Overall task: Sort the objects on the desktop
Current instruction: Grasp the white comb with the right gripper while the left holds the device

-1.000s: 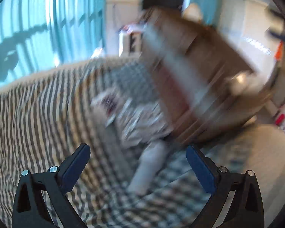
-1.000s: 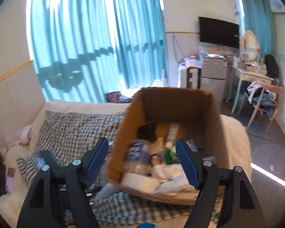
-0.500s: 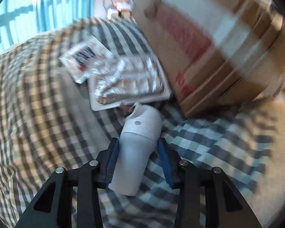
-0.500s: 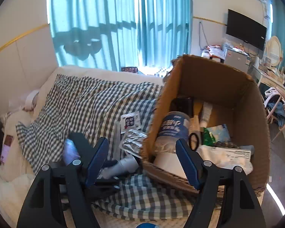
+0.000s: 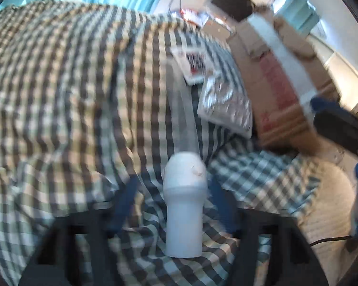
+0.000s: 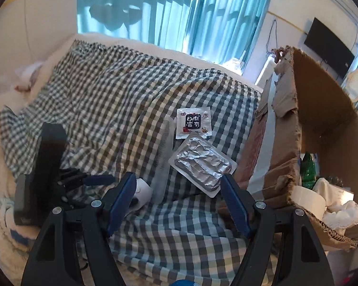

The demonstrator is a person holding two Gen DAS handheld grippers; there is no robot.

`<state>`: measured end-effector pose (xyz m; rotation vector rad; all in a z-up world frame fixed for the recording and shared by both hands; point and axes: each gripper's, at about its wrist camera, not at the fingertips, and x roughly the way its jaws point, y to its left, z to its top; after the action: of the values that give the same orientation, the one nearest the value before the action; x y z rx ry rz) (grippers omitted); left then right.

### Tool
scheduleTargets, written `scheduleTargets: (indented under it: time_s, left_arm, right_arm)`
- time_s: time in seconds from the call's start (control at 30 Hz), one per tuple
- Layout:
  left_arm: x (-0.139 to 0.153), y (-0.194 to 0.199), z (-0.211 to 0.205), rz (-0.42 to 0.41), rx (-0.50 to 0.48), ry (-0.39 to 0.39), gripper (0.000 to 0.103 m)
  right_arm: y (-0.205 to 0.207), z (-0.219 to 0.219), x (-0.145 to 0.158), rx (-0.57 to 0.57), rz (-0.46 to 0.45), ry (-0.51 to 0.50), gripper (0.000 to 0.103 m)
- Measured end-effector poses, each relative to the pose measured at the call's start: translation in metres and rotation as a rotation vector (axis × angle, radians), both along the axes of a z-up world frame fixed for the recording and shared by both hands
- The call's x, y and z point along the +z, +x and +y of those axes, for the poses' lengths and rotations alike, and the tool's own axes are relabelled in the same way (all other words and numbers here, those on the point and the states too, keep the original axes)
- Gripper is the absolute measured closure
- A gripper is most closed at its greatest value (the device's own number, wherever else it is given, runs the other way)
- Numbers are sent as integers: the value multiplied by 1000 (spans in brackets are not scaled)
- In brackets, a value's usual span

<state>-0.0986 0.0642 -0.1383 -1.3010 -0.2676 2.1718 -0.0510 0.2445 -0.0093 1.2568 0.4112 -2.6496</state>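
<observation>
A white bottle (image 5: 185,205) lies on the checked cloth (image 5: 59,95) between the blue fingers of my left gripper (image 5: 173,188). The jaws are opening and the pads stand clear of the bottle's sides. My right gripper (image 6: 176,205) hangs open over the cloth with nothing between its fingers. Just ahead of it lie a foil blister pack (image 6: 202,164), a clear comb (image 6: 163,157) and a white sachet with a black label (image 6: 194,124). In the right wrist view the left gripper (image 6: 100,180) and the bottle (image 6: 143,190) show at the lower left.
An open cardboard box (image 6: 286,143) stands at the right on the bed, holding a white roll (image 6: 307,197), a green bottle (image 6: 309,169) and other items. White bedding surrounds the cloth. Blue curtains hang behind.
The left gripper came down over the white bottle, narrowed around it, then widened again. The right gripper sank and swung left, from above the box to over the cloth.
</observation>
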Motion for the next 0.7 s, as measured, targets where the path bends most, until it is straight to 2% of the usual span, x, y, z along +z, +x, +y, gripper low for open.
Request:
scheduleTargets:
  time_s: [0.07, 0.1, 0.13, 0.17, 0.27, 0.33, 0.4, 0.43, 0.53, 0.6, 0.7]
  left_arm:
    - [-8, 2, 10, -7, -5, -31, 31]
    - [-12, 4, 16, 3, -3, -66, 43]
    - [-12, 5, 17, 12, -8, -62, 57]
    - [-11, 6, 16, 4, -19, -30, 59]
    - [-4, 6, 3, 11, 53, -32, 59]
    - [13, 9, -16, 69, 139, -62, 59]
    - [27, 11, -34, 94, 178, -35, 59]
    - [34, 11, -45, 112, 219, -36, 59]
    - [41, 10, -64, 156, 320, -122, 59]
    - [36, 11, -72, 144, 338, -111, 59]
    - [26, 6, -69, 139, 346, -149, 59]
  right_arm:
    - [1, -3, -3, 1, 3, 8, 30]
    - [1, -7, -5, 4, 10, 16, 30]
    - [0, -12, -6, 8, 16, 20, 30]
    - [0, -16, -8, 16, 21, 23, 30]
    - [-5, -27, -8, 34, 19, 6, 30]
    - [-11, -34, -13, 37, 11, 2, 30]
    - [-16, -40, -22, 35, -2, 14, 30]
    - [-21, -43, -31, 34, -24, 20, 30]
    - [-41, -47, -64, -4, -107, 33, 30]
    - [-54, -48, -84, -39, -138, 60, 34]
    - [-73, -44, -110, -82, -188, 69, 38]
